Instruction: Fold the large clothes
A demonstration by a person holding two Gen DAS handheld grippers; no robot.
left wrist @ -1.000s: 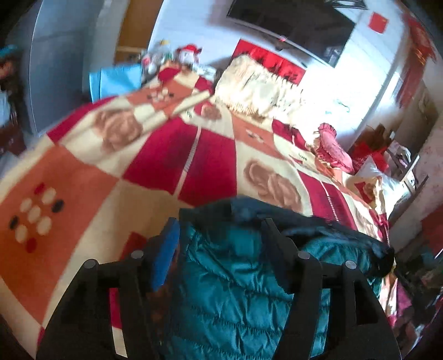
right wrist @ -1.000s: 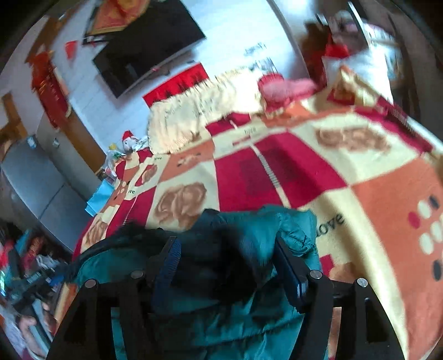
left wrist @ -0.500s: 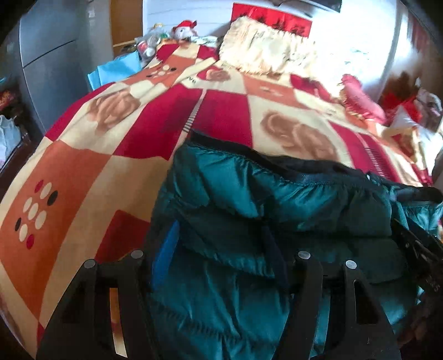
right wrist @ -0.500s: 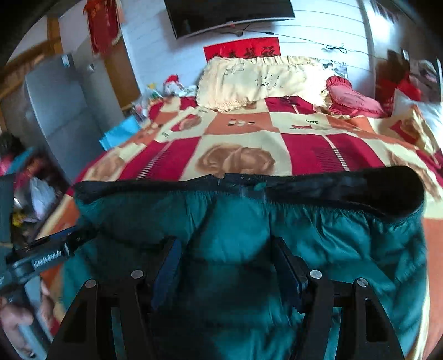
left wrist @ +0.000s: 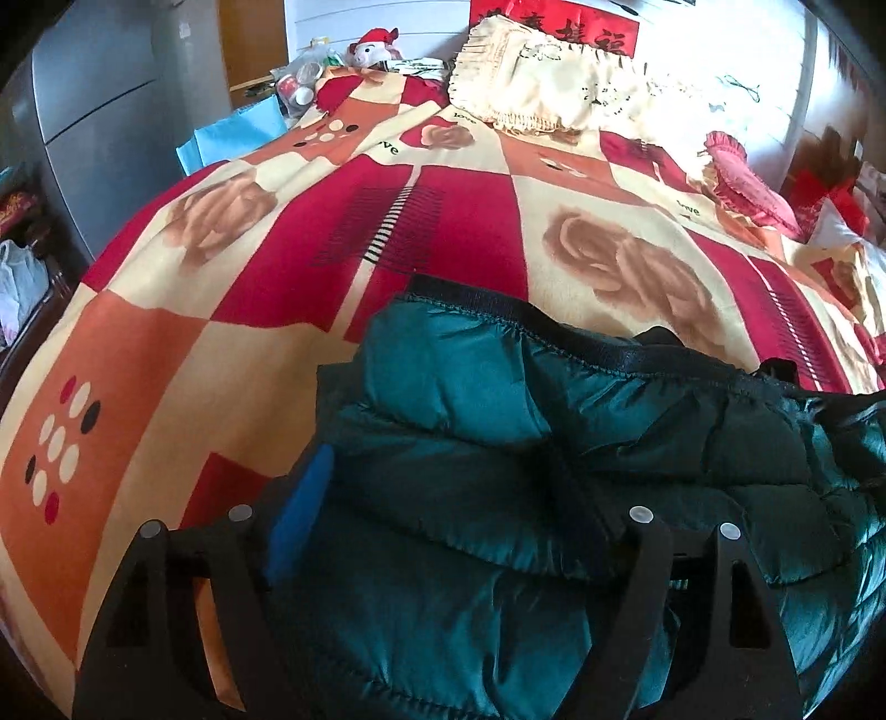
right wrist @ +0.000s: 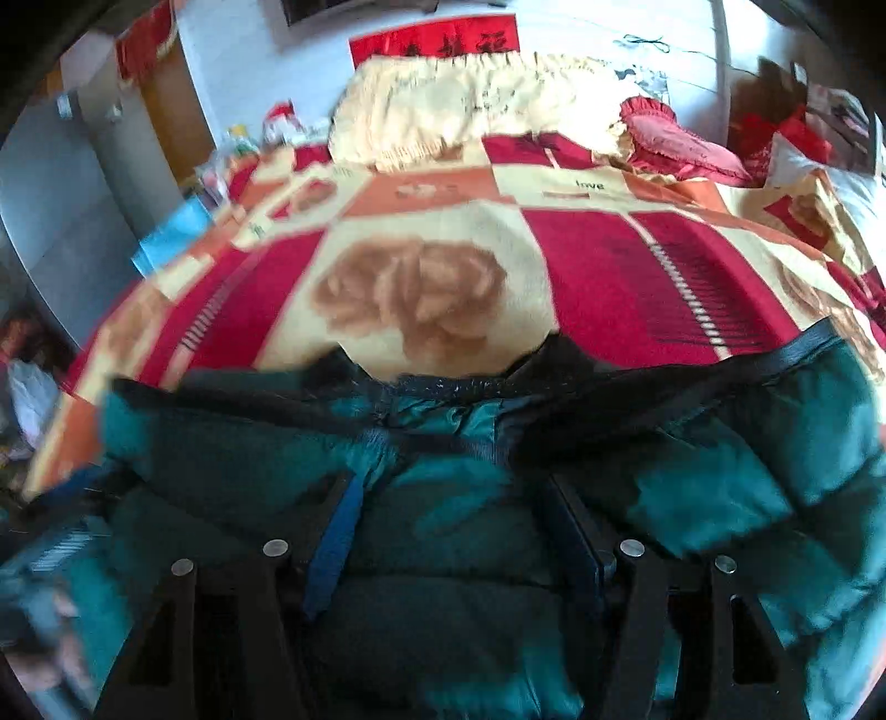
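Teal puffer jacket [left wrist: 498, 498] lies bunched on bed blanket [left wrist: 277, 266]; left gripper [left wrist: 448, 498] fingers opening with jacket between them, right gripper [right wrist: 459, 515] fingers clamp jacket padding

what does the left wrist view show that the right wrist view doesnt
Only the left wrist view: the dotted orange patch on the blanket and a sharp look at the plush toy. Only the right wrist view: the jacket's right end, blurred. Both share: the teal jacket between each gripper's fingers, the rose-patterned blanket, the cream pillow and the red cushion.
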